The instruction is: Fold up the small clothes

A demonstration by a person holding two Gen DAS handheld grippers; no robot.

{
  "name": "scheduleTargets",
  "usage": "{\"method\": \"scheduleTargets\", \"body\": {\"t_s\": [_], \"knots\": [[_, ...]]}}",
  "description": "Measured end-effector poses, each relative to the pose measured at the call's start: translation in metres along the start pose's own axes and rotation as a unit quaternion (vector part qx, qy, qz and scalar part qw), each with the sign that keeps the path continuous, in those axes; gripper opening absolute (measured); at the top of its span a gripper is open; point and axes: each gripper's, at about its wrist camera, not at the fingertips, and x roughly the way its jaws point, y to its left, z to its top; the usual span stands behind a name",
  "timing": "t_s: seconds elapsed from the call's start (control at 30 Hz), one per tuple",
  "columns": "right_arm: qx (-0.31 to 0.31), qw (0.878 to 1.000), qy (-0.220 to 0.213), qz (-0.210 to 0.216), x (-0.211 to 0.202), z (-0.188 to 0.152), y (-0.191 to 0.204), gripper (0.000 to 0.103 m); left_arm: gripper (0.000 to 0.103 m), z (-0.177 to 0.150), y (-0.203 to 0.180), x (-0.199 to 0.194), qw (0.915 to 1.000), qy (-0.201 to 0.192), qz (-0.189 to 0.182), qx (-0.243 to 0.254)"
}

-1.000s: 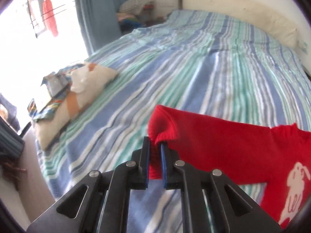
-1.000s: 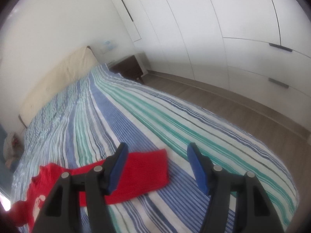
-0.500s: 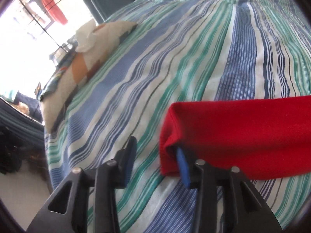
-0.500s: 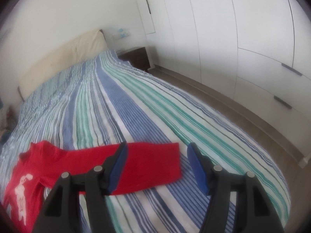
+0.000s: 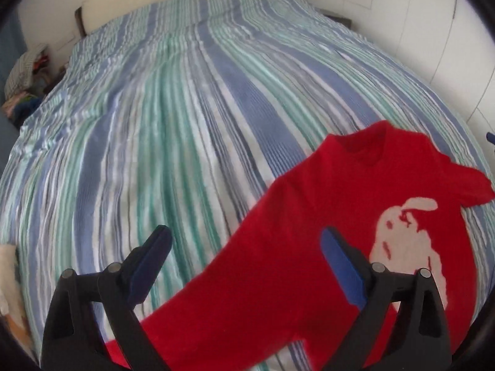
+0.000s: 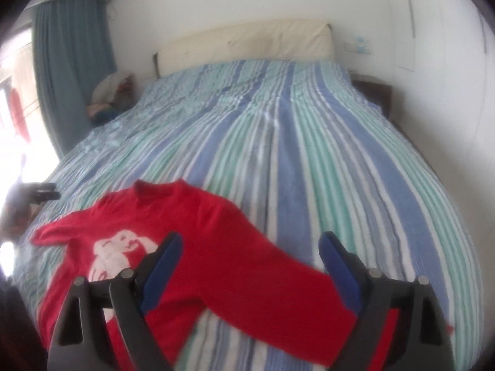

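Left-wrist and right-wrist views, one moment of the fold; the red sweater (image 5: 324, 216) lies face up on the striped bedspread (image 5: 185, 123), its white animal motif (image 5: 408, 241) showing, its collar (image 5: 365, 148) towards the headboard (image 6: 247, 43). Your left gripper (image 5: 244, 266) hangs above the garment's left sleeve (image 5: 247, 278), which runs out diagonally from the body; its fingers (image 5: 340, 266) are opening and nothing is pinched between them, the sleeve merely passing beneath the gap. Your right gripper (image 6: 250, 269) stands likewise over the right sleeve (image 6: 278, 284); its jaws are opening too, released, with cloth below them but not gripped.

The step in hand appears to be the end of spreading: the sweater is laid out flat, both sleeves extended, and no fold is yet made. The far sleeve end seen from the left wrist looks slightly rumpled near the picture's edge; blur prevents certainty.

The next move calls for a fresh grasp; lower each gripper onto a sleeve near the cuff, close on a single layer of cloth, and carry it across the chest so that it lies over the motif; keep the body from dragging on the bedspread as you lift.
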Motion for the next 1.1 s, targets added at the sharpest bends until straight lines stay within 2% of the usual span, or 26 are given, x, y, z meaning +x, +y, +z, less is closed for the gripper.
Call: {"method": "scheduleTargets", "body": {"t_s": [0.07, 0.17, 0.3, 0.37, 0.4, 0.43, 0.47, 0.5, 0.53, 0.57, 0.67, 0.77, 0.83, 0.9, 0.93, 0.97, 1.03, 1.07, 1.1], "knots": [[-0.026, 0.998, 0.034, 0.05, 0.042, 0.022, 0.021, 0.089, 0.097, 0.014, -0.007, 0.032, 0.9997, 0.019, -0.006, 0.016], [-0.044, 0.992, 0.085, 0.082, 0.106, 0.044, 0.037, 0.089, 0.097, 0.024, -0.006, 0.068, 0.9984, 0.049, -0.011, 0.025], [-0.068, 0.98, 0.156, 0.104, 0.189, 0.056, 0.047, 0.089, 0.096, 0.022, -0.015, 0.087, 0.9962, 0.07, -0.002, 0.052], [-0.079, 0.973, 0.185, 0.11, 0.223, 0.055, 0.051, 0.088, 0.073, 0.021, -0.022, 0.091, 0.9944, 0.079, -0.004, 0.069], [-0.085, 0.969, 0.203, 0.109, 0.237, 0.052, 0.052, 0.087, 0.034, 0.021, -0.024, 0.093, 0.9936, 0.088, -0.015, 0.068], [-0.092, 0.966, 0.218, 0.101, 0.251, 0.047, 0.054, 0.079, 0.004, 0.021, -0.026, 0.092, 0.9934, 0.092, -0.023, 0.064], [-0.099, 0.963, 0.233, 0.095, 0.259, 0.043, 0.054, 0.071, 0.004, 0.022, -0.032, 0.087, 0.9943, 0.079, -0.003, 0.071], [-0.116, 0.96, 0.24, 0.082, 0.265, 0.038, 0.057, 0.052, 0.003, 0.022, -0.039, 0.08, 0.9943, 0.053, 0.03, 0.087], [-0.139, 0.961, 0.231, 0.061, 0.263, 0.037, 0.061, 0.011, 0.003, 0.023, -0.043, 0.073, 0.9937, 0.036, 0.052, 0.092], [-0.148, 0.963, 0.218, 0.049, 0.258, 0.039, 0.064, 0.005, 0.002, 0.024, -0.044, 0.068, 0.9938, 0.022, 0.065, 0.087], [-0.151, 0.975, 0.165, 0.016, 0.232, 0.055, 0.067, 0.003, 0.002, 0.03, -0.04, 0.063, 0.9929, -0.009, 0.098, 0.067], [-0.168, 0.976, 0.135, -0.02, 0.225, 0.068, 0.074, 0.003, 0.002, 0.036, -0.028, 0.076, 0.9928, -0.012, 0.114, 0.035], [-0.17, 0.976, 0.134, -0.033, 0.233, 0.07, 0.074, 0.003, 0.001, 0.036, -0.022, 0.092, 0.9908, -0.001, 0.132, 0.029], [-0.169, 0.973, 0.152, -0.048, 0.25, 0.065, 0.071, 0.003, 0.0, 0.029, -0.013, 0.106, 0.9816, 0.006, 0.189, 0.028], [-0.168, 0.971, 0.16, -0.054, 0.258, 0.061, 0.07, 0.003, 0.0, 0.028, -0.003, 0.112, 0.9779, 0.011, 0.208, 0.019], [-0.165, 0.971, 0.164, -0.06, 0.266, 0.056, 0.07, 0.003, 0.0, 0.027, 0.009, 0.115, 0.9773, 0.019, 0.211, -0.003], [-0.149, 0.973, 0.165, -0.057, 0.272, 0.051, 0.066, 0.005, 0.004, 0.021, 0.031, 0.108, 0.9817, 0.023, 0.18, -0.058], [-0.138, 0.975, 0.163, -0.054, 0.271, 0.051, 0.063, 0.009, 0.01, 0.017, 0.039, 0.099, 0.9834, 0.02, 0.163, -0.078], [-0.126, 0.978, 0.16, -0.051, 0.267, 0.051, 0.06, 0.027, 0.031, 0.014, 0.044, 0.088, 0.9844, 0.014, 0.15, -0.091]]}}
